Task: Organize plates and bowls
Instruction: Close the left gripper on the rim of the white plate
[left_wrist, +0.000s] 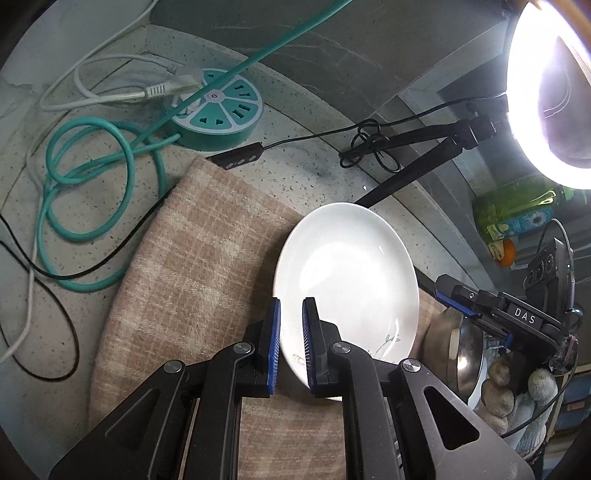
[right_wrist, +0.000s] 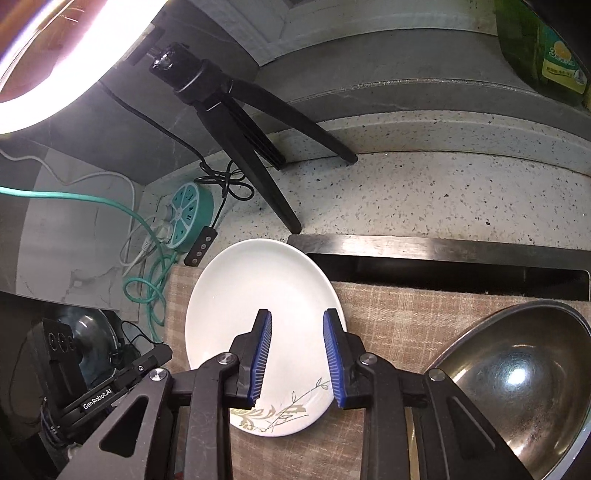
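Plate (right_wrist: 258, 314) lies flat just ahead of and below right claw (right_wrist: 297, 354), jaws part-open, empty; left claw (left_wrist: 291, 343) near-shut, empty.

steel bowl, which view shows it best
The right wrist view: the steel bowl fills the lower right corner, its shiny inside open to the camera, resting on the checked cloth. The left wrist view catches only a narrow sliver of its rim, mostly hidden behind the right gripper.
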